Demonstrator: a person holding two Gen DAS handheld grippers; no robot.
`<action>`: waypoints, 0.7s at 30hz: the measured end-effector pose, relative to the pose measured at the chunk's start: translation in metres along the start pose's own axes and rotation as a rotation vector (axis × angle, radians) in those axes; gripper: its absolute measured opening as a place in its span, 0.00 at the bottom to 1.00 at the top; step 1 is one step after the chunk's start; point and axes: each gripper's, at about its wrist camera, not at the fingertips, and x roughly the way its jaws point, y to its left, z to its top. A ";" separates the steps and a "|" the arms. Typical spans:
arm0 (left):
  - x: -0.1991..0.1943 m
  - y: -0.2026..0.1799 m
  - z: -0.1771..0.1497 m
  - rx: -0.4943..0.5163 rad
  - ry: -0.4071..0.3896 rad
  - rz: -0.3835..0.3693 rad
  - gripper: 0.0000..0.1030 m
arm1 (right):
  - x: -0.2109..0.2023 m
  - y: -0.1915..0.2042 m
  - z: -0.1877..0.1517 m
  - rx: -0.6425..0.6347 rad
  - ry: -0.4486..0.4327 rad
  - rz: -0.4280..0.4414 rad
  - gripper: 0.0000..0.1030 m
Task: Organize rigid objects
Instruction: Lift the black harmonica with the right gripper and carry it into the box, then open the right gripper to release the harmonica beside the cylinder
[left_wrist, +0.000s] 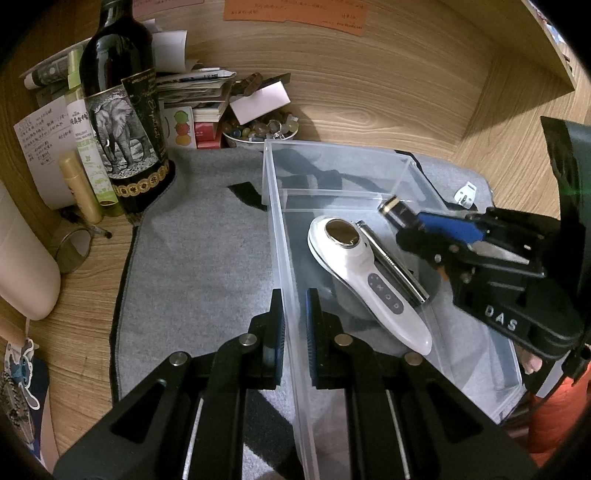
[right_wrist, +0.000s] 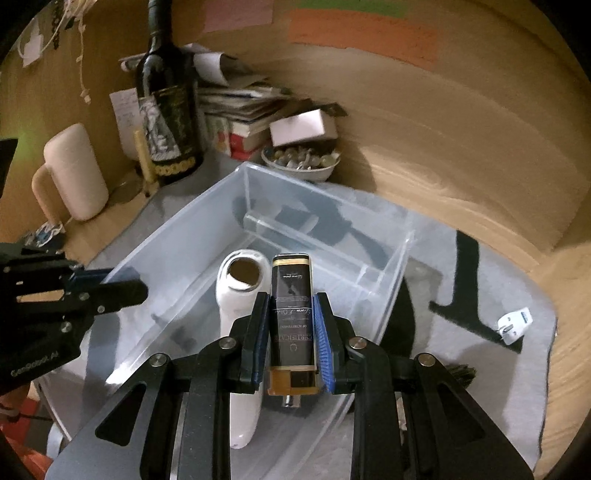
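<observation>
right gripper (right_wrist: 289, 325) clamping black box (right_wrist: 291, 310), clear bin (right_wrist: 177, 229)
</observation>
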 end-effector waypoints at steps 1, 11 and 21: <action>0.000 0.000 0.000 -0.001 0.000 -0.001 0.10 | 0.001 0.001 0.000 -0.003 0.010 0.009 0.21; 0.000 -0.001 0.000 -0.002 0.000 -0.001 0.10 | 0.003 -0.001 -0.001 0.034 0.039 0.021 0.31; 0.000 -0.001 0.000 -0.002 0.001 -0.002 0.10 | -0.034 -0.011 0.001 0.058 -0.090 -0.028 0.66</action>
